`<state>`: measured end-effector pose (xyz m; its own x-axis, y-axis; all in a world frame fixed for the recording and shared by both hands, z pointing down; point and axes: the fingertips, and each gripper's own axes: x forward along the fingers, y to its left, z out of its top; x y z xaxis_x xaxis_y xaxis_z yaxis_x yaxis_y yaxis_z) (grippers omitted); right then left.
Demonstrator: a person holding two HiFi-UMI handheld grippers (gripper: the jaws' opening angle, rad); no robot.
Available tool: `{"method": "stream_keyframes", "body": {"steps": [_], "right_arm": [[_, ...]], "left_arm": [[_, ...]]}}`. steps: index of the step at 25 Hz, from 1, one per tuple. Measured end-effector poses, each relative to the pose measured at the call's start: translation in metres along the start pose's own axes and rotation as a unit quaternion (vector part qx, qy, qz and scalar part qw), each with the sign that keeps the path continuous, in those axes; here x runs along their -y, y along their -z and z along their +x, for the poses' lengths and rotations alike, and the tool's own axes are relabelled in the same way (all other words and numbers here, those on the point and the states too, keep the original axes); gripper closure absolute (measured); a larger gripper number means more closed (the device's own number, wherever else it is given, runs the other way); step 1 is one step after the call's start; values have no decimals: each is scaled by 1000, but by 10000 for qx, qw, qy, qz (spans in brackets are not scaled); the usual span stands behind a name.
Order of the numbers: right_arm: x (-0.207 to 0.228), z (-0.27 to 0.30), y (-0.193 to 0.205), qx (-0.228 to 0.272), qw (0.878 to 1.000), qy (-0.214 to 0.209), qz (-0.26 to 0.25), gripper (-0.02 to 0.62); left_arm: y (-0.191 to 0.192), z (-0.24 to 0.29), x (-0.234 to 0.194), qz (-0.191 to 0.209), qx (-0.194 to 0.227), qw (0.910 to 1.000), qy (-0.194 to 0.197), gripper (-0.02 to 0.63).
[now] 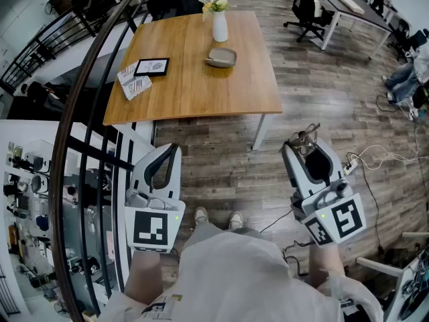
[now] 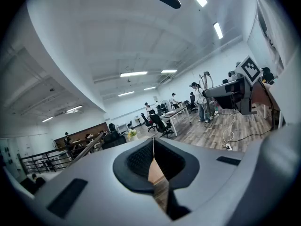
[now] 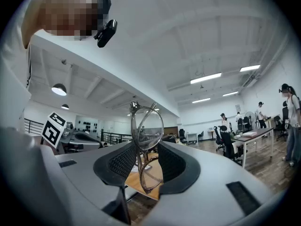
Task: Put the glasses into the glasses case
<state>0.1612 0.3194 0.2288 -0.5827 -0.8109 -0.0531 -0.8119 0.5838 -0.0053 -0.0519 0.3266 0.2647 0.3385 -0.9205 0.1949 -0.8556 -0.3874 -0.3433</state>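
- Left gripper [image 1: 172, 147]: jaws together, nothing between them, beside black railing [image 1: 80, 92].
- Wooden table [image 1: 201, 89]: white vase [image 1: 220, 27] holding flowers [image 1: 216, 4]; grey glasses case [image 1: 221, 58] just beside it, contents unclear.
- Right gripper [image 1: 305, 146]: jaws clamped on glasses [image 3: 146, 126], well apart from case, over plank floor [image 1: 322, 113].
- Office desks [image 1: 348, 5], chairs [image 1: 305, 9] far right.

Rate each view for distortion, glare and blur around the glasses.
Right gripper view: glasses sharp and close in the right gripper, lenses faintly reflective, corners black from the wide lens. Head view: evenly lit and sharp, the fisheye bows the railing, and the glasses are small. Left gripper view: no glasses, ceiling lights glare white, corners black.
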Motion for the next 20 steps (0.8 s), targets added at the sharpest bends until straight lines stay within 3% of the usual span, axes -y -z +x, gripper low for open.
{"method": "stream_keyframes", "body": {"steps": [20], "right_arm": [[14,2,-10,31,9998,-187,-24,425]], "left_arm": [[-20,15,11,255,185,9994,140,588]]}}
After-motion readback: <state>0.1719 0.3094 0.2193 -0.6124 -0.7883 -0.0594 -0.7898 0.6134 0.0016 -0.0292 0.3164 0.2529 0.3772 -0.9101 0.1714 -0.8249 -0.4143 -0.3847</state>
